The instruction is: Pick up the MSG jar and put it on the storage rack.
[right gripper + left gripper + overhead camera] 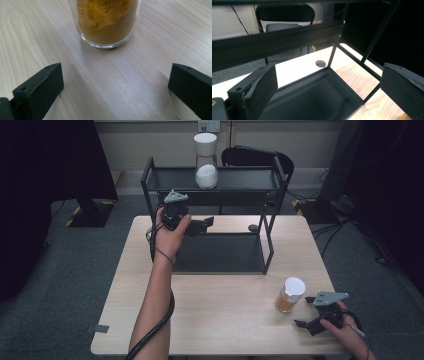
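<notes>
A black two-tier rack [270,220] stands at the far middle of the surface [215,310], its lower tray [220,255] resting on the wood. On its upper shelf, near the middle, sits a jar of white powder [206,162] with a white lid. The left gripper [207,224] is held up at the rack's left side, between the two tiers, pointing in toward the frame; in the left gripper view its jaws stand spread wide with nothing between them, the lower tray [312,100] below and the upper shelf's front rail [277,42] across the top. A round cable hole [320,63] shows in the surface behind the tray.

Near the right front corner stands a glass jar of orange-brown powder [290,295] with a white lid. The right gripper [306,310] hovers just beside it, toward the front right corner, jaws spread and aimed at the jar [106,22], which stands beyond the tips, apparently untouched.

A dark chair [255,156] stands behind the rack.
</notes>
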Demonstrator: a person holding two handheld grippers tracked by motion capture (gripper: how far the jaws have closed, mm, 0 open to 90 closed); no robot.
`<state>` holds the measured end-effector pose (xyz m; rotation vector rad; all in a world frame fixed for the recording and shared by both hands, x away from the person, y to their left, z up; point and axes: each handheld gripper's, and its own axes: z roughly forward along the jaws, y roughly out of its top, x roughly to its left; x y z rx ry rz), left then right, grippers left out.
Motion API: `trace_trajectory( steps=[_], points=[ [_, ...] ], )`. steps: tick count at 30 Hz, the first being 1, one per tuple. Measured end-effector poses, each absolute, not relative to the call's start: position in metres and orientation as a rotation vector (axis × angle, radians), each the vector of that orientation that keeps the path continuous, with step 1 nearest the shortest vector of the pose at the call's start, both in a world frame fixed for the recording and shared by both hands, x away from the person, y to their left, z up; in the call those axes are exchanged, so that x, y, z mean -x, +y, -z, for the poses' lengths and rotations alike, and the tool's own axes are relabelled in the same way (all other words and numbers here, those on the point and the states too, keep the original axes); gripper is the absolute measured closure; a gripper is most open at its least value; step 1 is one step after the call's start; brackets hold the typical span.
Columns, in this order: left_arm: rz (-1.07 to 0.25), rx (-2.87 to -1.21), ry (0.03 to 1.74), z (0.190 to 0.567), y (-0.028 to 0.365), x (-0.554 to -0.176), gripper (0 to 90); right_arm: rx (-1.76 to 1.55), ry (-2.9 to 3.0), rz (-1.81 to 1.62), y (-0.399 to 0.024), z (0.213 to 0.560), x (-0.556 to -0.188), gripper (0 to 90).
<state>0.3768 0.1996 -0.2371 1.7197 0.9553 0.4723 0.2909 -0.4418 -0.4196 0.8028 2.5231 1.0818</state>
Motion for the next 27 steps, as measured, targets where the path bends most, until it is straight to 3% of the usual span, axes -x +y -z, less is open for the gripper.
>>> trace_trajectory(
  steps=[27],
  points=[
    [-0.379, -1.728, 0.997, 0.306, 0.212, -0.377, 0.7, -0.805, 2.521, -1.081, -0.441, 0.42, -0.291, 0.0]
  ],
)
